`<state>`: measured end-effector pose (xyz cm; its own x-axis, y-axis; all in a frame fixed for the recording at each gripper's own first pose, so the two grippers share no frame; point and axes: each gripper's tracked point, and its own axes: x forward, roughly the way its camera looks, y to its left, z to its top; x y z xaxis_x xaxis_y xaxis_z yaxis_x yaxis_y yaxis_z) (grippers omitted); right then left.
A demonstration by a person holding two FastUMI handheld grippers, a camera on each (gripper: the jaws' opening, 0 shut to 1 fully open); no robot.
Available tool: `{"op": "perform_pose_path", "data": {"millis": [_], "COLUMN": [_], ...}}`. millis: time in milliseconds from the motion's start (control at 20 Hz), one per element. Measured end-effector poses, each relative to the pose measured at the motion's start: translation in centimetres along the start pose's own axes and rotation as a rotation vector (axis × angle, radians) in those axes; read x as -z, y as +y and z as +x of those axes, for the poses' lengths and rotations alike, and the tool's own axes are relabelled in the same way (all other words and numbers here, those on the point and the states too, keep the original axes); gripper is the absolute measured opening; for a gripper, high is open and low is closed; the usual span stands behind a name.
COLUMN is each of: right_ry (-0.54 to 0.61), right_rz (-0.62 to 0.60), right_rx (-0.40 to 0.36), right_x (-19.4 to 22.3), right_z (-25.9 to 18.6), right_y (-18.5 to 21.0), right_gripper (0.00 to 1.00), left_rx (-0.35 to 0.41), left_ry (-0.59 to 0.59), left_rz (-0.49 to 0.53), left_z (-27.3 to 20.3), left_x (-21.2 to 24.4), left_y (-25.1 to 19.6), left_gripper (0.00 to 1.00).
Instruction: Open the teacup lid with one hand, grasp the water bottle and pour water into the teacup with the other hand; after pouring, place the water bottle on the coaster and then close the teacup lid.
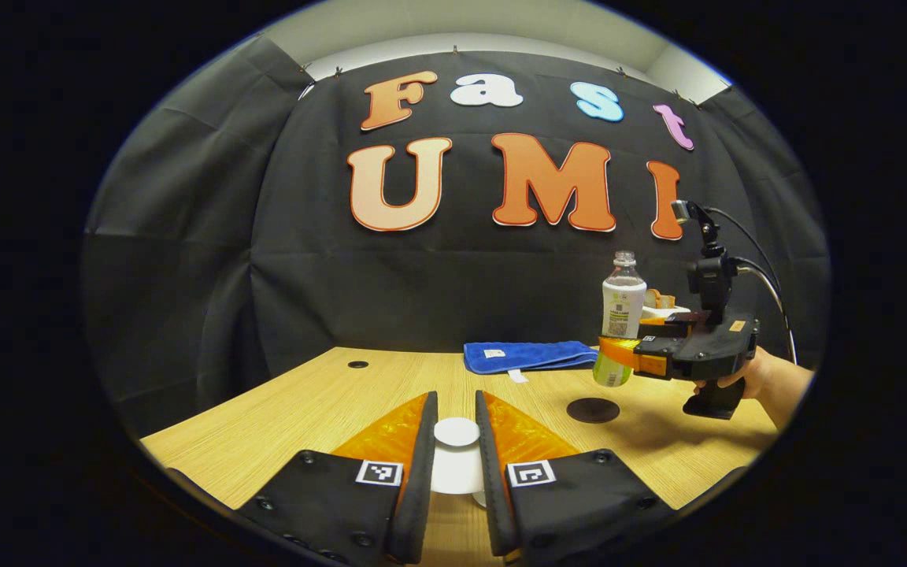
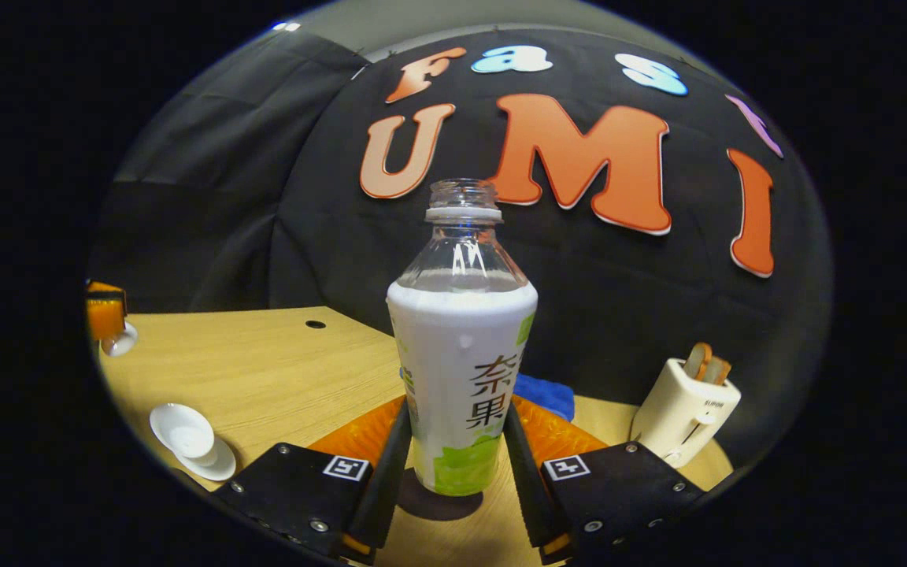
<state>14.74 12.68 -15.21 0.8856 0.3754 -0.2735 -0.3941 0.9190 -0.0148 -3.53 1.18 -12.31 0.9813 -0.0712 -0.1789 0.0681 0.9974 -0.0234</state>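
Uncapped plastic bottle (image 2: 461, 370), clamped by right fingers (image 2: 455, 472), lifted: tilt risks spill; left fingers (image 1: 456, 465) apparently gripping lid (image 1: 456, 433).

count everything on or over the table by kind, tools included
water bottle: 1
teacup: 1
saucer: 1
teacup lid: 1
coaster: 1
blue towel: 1
toaster: 1
tools: 2 (left tool, right tool)
total: 9
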Motion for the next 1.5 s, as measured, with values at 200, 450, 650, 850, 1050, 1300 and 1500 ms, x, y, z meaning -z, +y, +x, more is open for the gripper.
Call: {"op": "perform_pose_path", "data": {"millis": [200,450,650,850,1050,1300,1500], "right_ry": [0.070,0.132,0.149,0.152,0.152,0.111,0.056], "right_rz": [0.053,0.074,0.104,0.119,0.123,0.172,0.188], "right_rx": [-0.009,-0.040,-0.031,-0.039,-0.029,-0.038,-0.033], "right_x": [2.9,5.4,6.2,6.3,6.0,4.4,2.7], "right_z": [1.3,2.1,2.8,2.7,2.6,0.2,-2.7], "right_y": [-0.3,0.7,0.8,0.5,0.2,-0.2,-0.9], "right_gripper": [0.66,0.66,0.66,0.66,0.80,0.92,0.92], "left_rx": [-0.001,0.004,0.011,0.028,0.066,0.093,0.115], "left_ry": [0.019,0.038,0.050,0.058,0.070,0.097,0.117], "left_rz": [-0.006,-0.018,-0.025,-0.039,-0.076,-0.104,-0.089], "left_z": [0.2,0.8,1.2,1.4,2.2,3.4,4.2], "left_x": [0.7,1.3,1.7,2.0,2.6,4.3,5.6], "left_y": [0.1,-0.1,-0.5,-1.1,-2.5,-4.0,-5.5], "left_gripper": [0.34,0.35,0.35,0.35,0.34,0.35,0.35]}}
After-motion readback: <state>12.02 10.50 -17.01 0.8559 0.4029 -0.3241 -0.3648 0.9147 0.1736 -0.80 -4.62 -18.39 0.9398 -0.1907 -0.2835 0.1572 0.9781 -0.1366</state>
